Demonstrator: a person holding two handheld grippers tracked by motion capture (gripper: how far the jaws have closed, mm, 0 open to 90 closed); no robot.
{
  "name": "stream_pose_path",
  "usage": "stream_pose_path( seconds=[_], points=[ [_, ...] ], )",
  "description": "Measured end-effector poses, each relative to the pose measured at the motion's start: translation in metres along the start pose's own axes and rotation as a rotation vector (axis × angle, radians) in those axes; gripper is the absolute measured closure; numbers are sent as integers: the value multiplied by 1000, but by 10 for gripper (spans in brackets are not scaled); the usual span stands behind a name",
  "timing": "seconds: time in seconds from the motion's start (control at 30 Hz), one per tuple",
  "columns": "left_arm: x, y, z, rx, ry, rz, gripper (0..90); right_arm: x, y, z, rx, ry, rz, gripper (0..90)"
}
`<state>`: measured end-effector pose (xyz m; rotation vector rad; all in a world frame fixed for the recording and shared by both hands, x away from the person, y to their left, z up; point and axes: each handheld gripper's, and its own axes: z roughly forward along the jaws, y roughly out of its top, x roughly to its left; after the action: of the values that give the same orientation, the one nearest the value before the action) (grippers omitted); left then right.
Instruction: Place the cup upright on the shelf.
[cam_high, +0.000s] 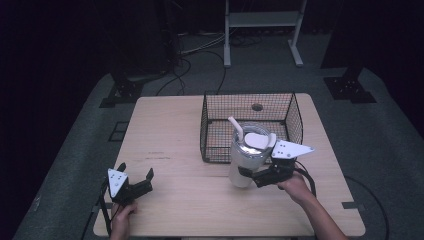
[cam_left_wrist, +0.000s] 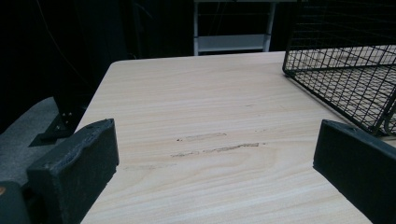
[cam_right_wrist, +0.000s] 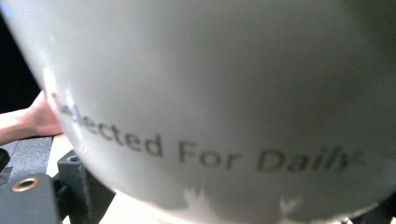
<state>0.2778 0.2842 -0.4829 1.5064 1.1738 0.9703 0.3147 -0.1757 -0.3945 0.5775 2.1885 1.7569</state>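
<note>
A white tumbler (cam_high: 242, 162) with a clear lid and a white straw stands upright just in front of the wire basket (cam_high: 296, 120). My right gripper (cam_high: 248, 175) is shut on its lower body from the right. In the right gripper view the tumbler's wall (cam_right_wrist: 210, 84), with grey lettering, is pressed close between the jaws; one black finger (cam_right_wrist: 79, 186) shows at the lower left. Whether its base touches the table I cannot tell. My left gripper (cam_high: 136, 175) rests open near the front left of the table, with bare wood between its jaws (cam_left_wrist: 217, 144).
The black wire basket (cam_left_wrist: 336, 70) sits at the back right of the light wooden table (cam_high: 170, 130); it holds nothing. The person's far hand (cam_right_wrist: 32, 116) shows beyond the tumbler. A white frame stand (cam_high: 262, 20) and cables lie on the floor behind.
</note>
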Motion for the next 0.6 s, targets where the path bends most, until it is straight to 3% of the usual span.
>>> stream_pose_path(
  seconds=[0.37,0.6],
  points=[
    [0,0,0,-2,-2,-1,0,-8,28,8,-22,19,-21,81],
    [0,0,0,-2,0,-3,0,-16,42,13,-32,18,-10,81]
  ],
)
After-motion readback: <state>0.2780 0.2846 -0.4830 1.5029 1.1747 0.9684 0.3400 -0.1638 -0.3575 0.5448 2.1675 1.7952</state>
